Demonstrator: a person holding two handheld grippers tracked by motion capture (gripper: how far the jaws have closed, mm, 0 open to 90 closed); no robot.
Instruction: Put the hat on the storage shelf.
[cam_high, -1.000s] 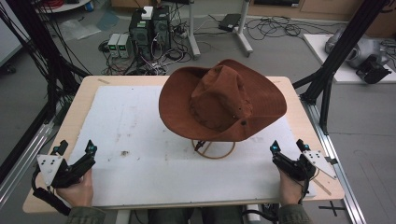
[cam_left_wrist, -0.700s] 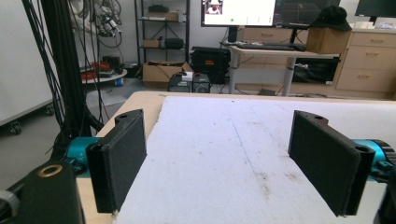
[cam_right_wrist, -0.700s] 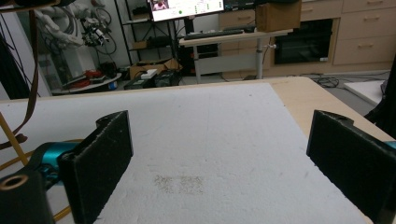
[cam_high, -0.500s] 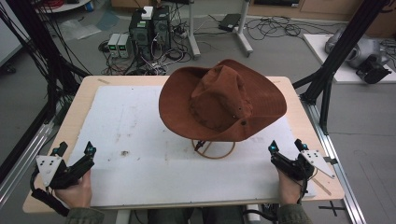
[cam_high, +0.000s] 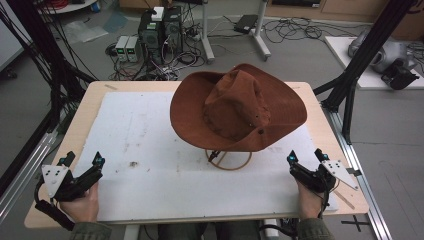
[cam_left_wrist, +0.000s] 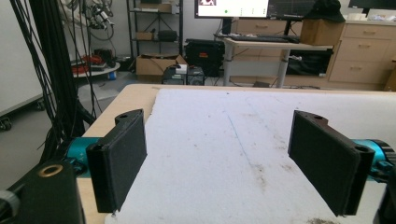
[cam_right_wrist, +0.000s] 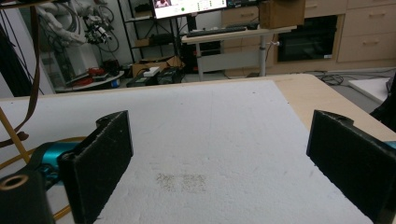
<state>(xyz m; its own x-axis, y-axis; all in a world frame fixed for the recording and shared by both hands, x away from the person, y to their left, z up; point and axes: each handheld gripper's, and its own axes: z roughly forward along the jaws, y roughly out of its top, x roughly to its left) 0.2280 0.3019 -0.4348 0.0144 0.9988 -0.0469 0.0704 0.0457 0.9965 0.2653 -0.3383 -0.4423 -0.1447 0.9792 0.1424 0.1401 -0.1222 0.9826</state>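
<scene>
A brown wide-brimmed hat (cam_high: 238, 108) sits tilted on a thin wooden ring stand (cam_high: 230, 160) at the middle right of the white foam sheet (cam_high: 150, 150). My left gripper (cam_high: 82, 160) rests open at the front left edge of the table, far from the hat. Over at the front right, my right gripper (cam_high: 306, 157) is open too, just beyond the hat's brim. Nothing lies between the jaws in the left gripper view (cam_left_wrist: 229, 163) or the right gripper view (cam_right_wrist: 219, 168). The stand's yellow ring (cam_right_wrist: 14, 140) shows at the left of the right gripper view.
The foam sheet covers most of a wooden table (cam_high: 90, 95). Black frame posts (cam_high: 360, 65) stand at the table's right and left. Computers and cables (cam_high: 160, 35) crowd the floor beyond the far edge. A small dark stain (cam_high: 133, 163) marks the foam.
Both grippers have shifted only slightly along the front edge; the hat and stand have not moved.
</scene>
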